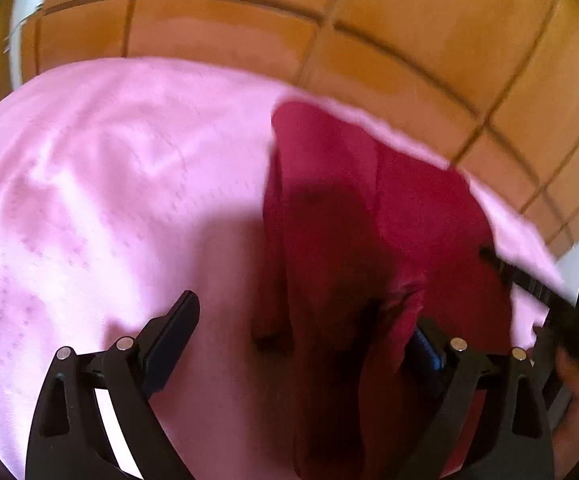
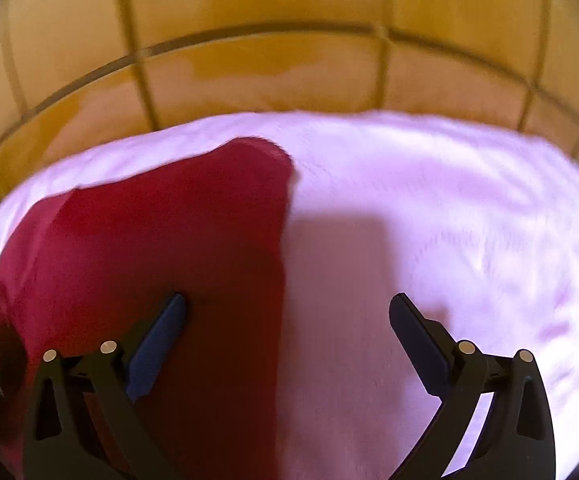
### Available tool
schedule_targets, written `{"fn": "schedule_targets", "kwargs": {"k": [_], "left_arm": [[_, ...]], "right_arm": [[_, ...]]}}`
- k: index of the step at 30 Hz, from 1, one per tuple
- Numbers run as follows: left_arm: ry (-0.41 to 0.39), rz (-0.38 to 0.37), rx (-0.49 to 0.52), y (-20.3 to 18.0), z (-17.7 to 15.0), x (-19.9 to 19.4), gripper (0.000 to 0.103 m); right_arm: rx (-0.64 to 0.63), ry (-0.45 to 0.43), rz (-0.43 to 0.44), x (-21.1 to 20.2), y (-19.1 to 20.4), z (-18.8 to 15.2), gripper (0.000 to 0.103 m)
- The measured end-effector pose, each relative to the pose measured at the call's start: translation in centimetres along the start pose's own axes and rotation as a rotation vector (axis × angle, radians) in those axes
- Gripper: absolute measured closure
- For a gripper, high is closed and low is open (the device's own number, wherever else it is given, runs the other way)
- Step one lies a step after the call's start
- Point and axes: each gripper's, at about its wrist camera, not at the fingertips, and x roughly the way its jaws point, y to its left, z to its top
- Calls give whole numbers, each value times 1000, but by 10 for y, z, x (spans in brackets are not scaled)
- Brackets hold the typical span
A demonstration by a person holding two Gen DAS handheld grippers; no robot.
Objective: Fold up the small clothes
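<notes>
Cloth [image 1: 349, 220] is draped across the wide-open left gripper [image 1: 301, 328], apparently unpinched. It could be snagged and unfolded if lifted. The right gripper [image 2: 287, 312] is also spread wide, empty.

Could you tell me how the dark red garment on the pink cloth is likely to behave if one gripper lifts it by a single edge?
The red garment looks thin and creased, so it would probably droop and unfold. It seems light, so it should lift easily. Pushed instead, it may bunch up, or drag the wrinkled pink cloth beneath it.
</notes>
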Motion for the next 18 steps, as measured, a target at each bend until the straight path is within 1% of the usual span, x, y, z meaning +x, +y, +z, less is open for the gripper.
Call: {"fn": "schedule_targets", "kwargs": {"k": [1, 2, 4, 6, 8, 9, 11, 13, 14, 15, 17, 18], "left_arm": [[-1, 9, 12, -2, -5, 6, 10], [-19, 15, 18, -3, -8, 7, 10], [-32, 20, 22, -3, -9, 6, 10], [-23, -6, 0, 2, -8, 2, 10], [-17, -32, -37, 9, -5, -6, 10], [-27, -33, -51, 12, -4, -12, 10], [-96, -19, -56, 12, -4, -36, 10], [-175, -17, -6, 0, -2, -59, 10], [-196, -23, 19, -6, -1, -65, 10], [-218, -41, 73, -20, -1, -73, 10], [-224, -72, 163, -43, -3, -77, 10], [-228, -85, 230, -60, -7, -76, 10]], "right_arm": [[30, 9, 31, 7, -7, -2, 3], [46, 12, 52, 12, -10, -4, 3], [60, 5, 73, 14, -13, -5, 3], [30, -5, 75, 9, -12, -4, 3], [21, 6, 98, -1, -15, -2, 3], [26, 12, 109, -7, -17, 0, 3], [36, -12, 111, -20, -21, 6, 3], [38, -67, 114, -32, -23, 16, 3], [35, -76, 112, -30, -23, 24, 3], [27, -71, 98, -28, -22, 31, 3], [4, -45, 74, -16, -17, 43, 3], [-12, -24, 69, -7, -13, 48, 3]]}}
